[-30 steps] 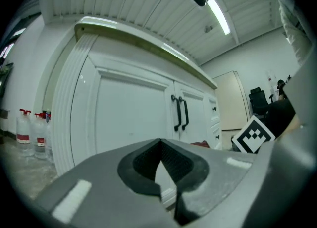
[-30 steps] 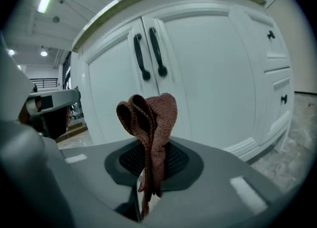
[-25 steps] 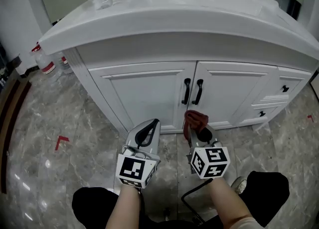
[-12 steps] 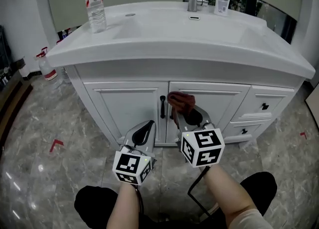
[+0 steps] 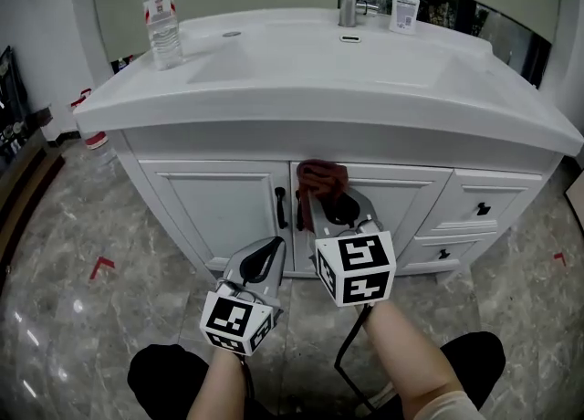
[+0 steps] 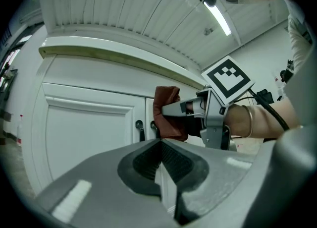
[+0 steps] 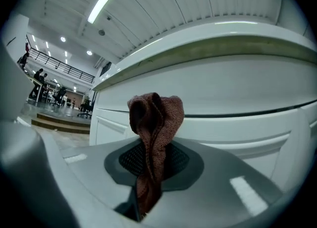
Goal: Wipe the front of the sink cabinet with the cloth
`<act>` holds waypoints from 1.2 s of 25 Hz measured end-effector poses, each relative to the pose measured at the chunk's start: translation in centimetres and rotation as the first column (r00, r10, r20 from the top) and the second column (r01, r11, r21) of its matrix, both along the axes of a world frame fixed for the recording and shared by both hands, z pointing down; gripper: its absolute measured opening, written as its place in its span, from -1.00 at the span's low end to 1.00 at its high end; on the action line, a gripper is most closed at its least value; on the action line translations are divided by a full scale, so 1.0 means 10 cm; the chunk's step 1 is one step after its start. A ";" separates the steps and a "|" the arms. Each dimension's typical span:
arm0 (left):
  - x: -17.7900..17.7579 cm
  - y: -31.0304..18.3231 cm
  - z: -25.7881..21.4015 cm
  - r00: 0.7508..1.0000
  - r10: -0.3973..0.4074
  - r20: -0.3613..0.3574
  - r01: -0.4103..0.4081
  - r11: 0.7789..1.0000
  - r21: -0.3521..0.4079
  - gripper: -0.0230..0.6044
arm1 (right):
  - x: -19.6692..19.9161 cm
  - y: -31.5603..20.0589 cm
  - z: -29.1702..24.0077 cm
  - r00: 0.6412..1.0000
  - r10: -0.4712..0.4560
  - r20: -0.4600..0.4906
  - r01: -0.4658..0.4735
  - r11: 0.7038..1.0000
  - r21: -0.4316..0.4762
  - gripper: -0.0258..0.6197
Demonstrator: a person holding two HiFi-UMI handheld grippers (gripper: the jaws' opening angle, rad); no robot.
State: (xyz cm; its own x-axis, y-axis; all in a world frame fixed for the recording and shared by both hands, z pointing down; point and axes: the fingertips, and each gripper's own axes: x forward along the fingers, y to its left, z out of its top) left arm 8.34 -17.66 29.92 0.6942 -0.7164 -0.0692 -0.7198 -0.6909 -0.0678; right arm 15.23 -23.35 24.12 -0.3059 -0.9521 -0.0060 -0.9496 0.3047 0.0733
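Right tool [image 5: 330,206] is riding up and leftward along the sink cabinet [image 5: 219,201] since a second ago, now carrying the cloth [image 5: 321,178] at the top of the door seam. Left tool [image 5: 265,252] is hanging low before the left door, clenched on nothing. Right tool is pinching the red-brown cloth, which is bunching out past its tips at the cabinet front, just under the worktop [image 5: 383,80].

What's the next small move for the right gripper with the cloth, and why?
Probably press the cloth against the cabinet door and sweep it sideways. The right gripper has its jaws shut on the cloth, held high beside the door handle; whether it touches the white front can't be confirmed. The left gripper hangs lower, jaws shut on nothing.
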 end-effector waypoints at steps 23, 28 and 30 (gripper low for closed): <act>0.73 0.28 0.13 0.990 0.133 0.052 -0.133 0.991 -0.007 -0.93 | 1.96 0.41 0.13 0.943 0.328 0.051 -0.324 0.943 -0.076 -0.65; 0.71 0.33 0.10 0.988 0.145 0.044 -0.146 0.989 0.007 -0.93 | 2.01 0.50 0.18 0.928 0.359 0.100 -0.350 0.932 -0.091 -0.65; 0.65 0.34 0.12 0.989 0.143 0.043 -0.143 0.990 0.009 -0.93 | 1.84 0.50 0.24 0.937 0.330 0.115 -0.319 0.942 -0.100 -0.66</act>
State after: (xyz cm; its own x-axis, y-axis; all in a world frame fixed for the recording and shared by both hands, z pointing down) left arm 14.85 -14.26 31.14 0.7919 -0.6089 -0.0457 -0.6100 -0.7854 -0.1049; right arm 33.65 -18.34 26.53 0.0182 -0.9983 0.0546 -0.9975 -0.0219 -0.0674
